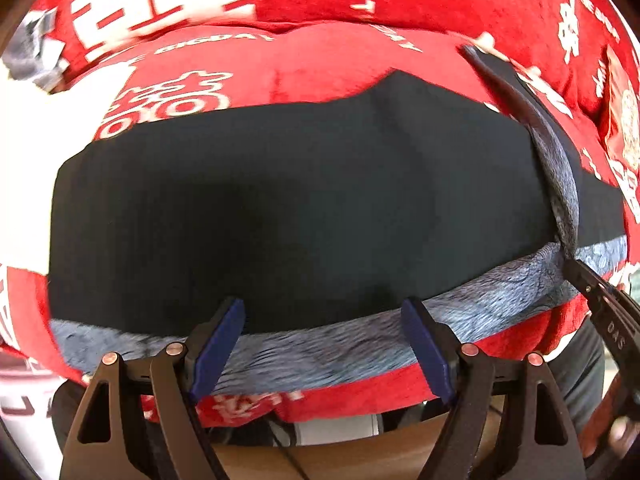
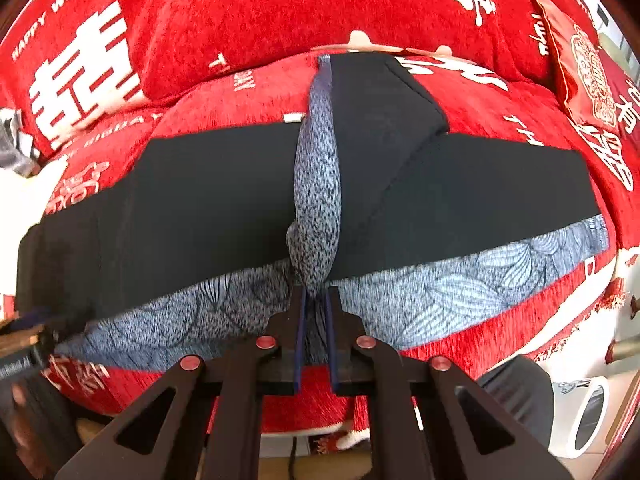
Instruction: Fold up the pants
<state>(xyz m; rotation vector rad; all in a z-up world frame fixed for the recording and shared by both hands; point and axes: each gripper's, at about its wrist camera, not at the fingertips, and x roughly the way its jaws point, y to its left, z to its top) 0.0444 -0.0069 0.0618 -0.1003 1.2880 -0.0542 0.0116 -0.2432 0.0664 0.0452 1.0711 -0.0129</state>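
Black pants (image 1: 280,200) with a blue-grey patterned side band (image 1: 340,344) lie stretched across a red cushioned seat. My left gripper (image 1: 324,312) is open just above the near edge of the pants, holding nothing. My right gripper (image 2: 316,300) is shut on the patterned edge of the pants (image 2: 316,184) and lifts a fold of it up from the near hem. That raised fold also shows in the left wrist view (image 1: 560,176), with the right gripper (image 1: 592,284) at its lower end. One pant leg (image 2: 384,96) is folded over toward the back.
The red blanket with white lettering (image 2: 200,40) covers the seat and backrest. A red patterned pillow (image 2: 580,60) lies at the far right. A white tape roll (image 2: 588,416) sits below at right. Grey cloth (image 1: 36,56) lies at the far left.
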